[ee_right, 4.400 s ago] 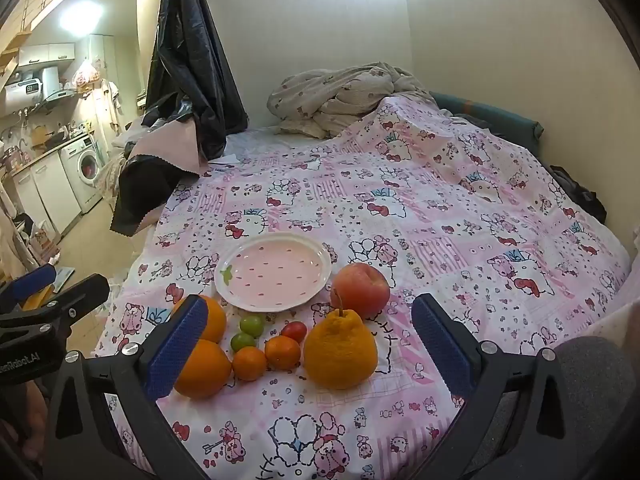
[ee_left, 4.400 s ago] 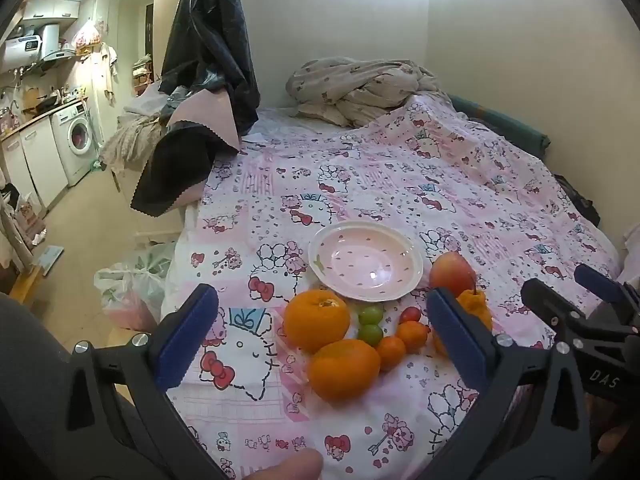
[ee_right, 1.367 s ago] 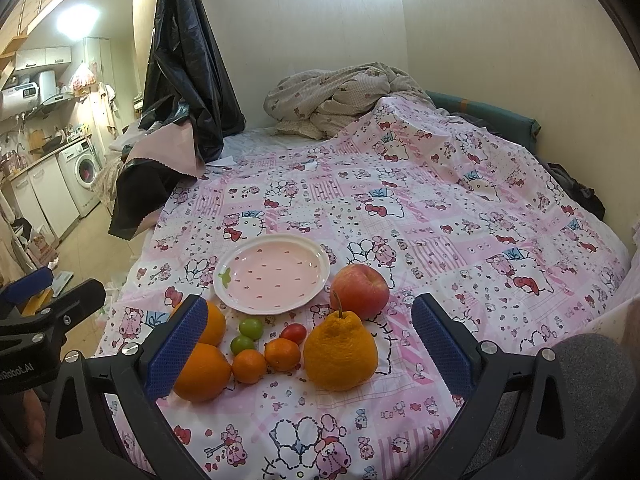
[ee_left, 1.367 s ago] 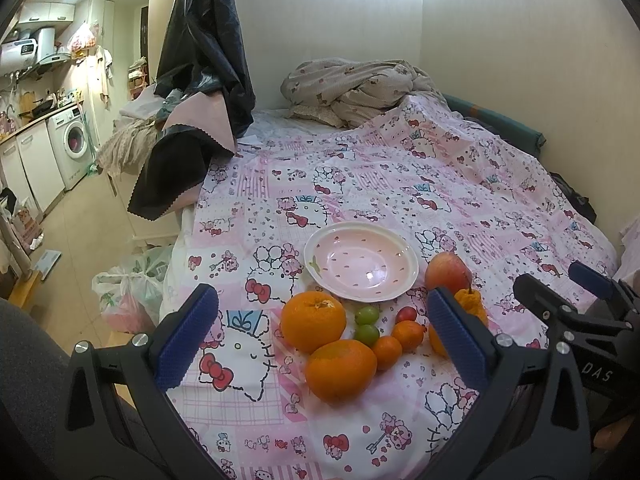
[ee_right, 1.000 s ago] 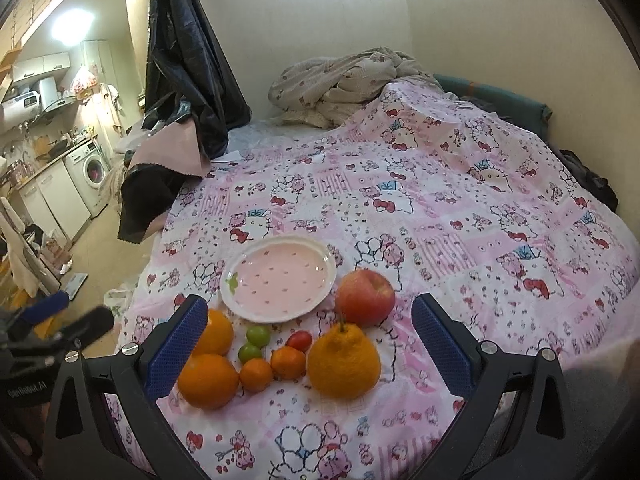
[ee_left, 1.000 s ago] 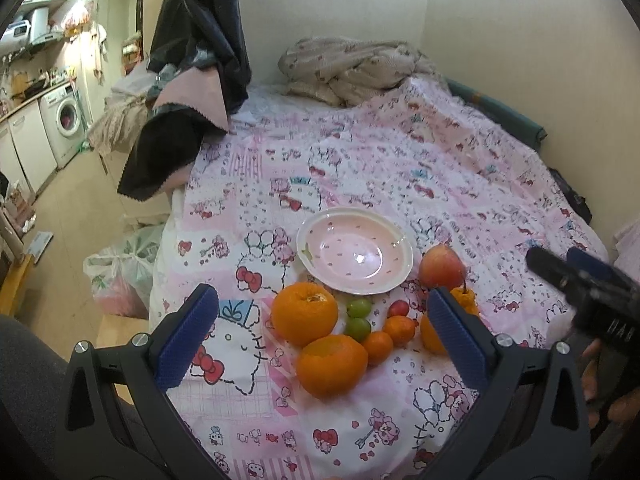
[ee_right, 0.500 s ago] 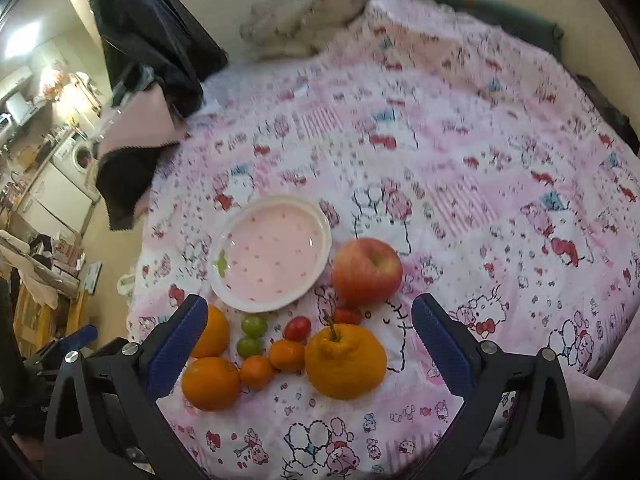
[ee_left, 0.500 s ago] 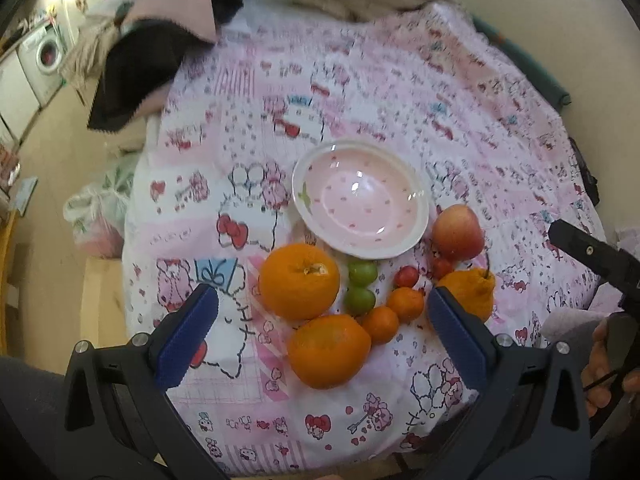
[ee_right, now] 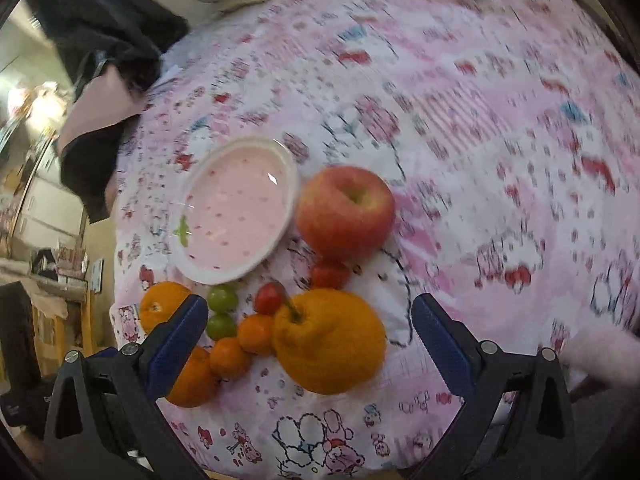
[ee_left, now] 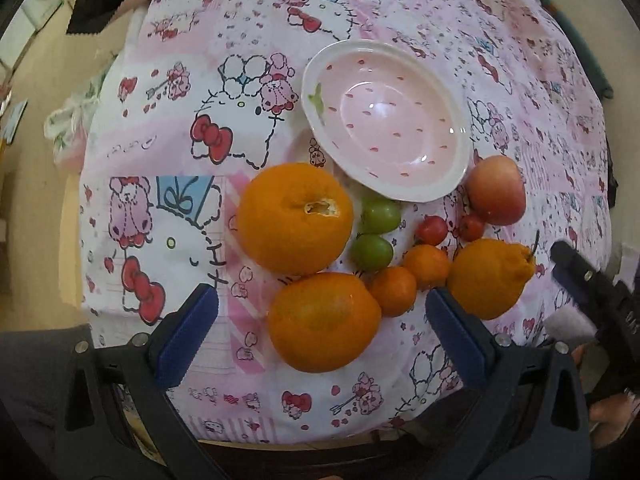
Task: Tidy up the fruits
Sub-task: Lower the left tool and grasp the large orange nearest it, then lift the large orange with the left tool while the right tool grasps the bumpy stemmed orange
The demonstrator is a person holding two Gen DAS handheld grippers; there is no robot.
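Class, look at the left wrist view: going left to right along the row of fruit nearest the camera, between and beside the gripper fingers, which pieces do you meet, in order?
Large round orange → small orange mandarin → second small orange mandarin → knobbly orange citrus with a stem.

Right wrist view motion-blurred, nearest orange (ee_right: 192, 376) half hidden behind left-hand finger (ee_right: 176, 346)

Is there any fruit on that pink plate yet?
No. The pink plate holds nothing, and the apple and the other fruit lie on the bedspread beside it.
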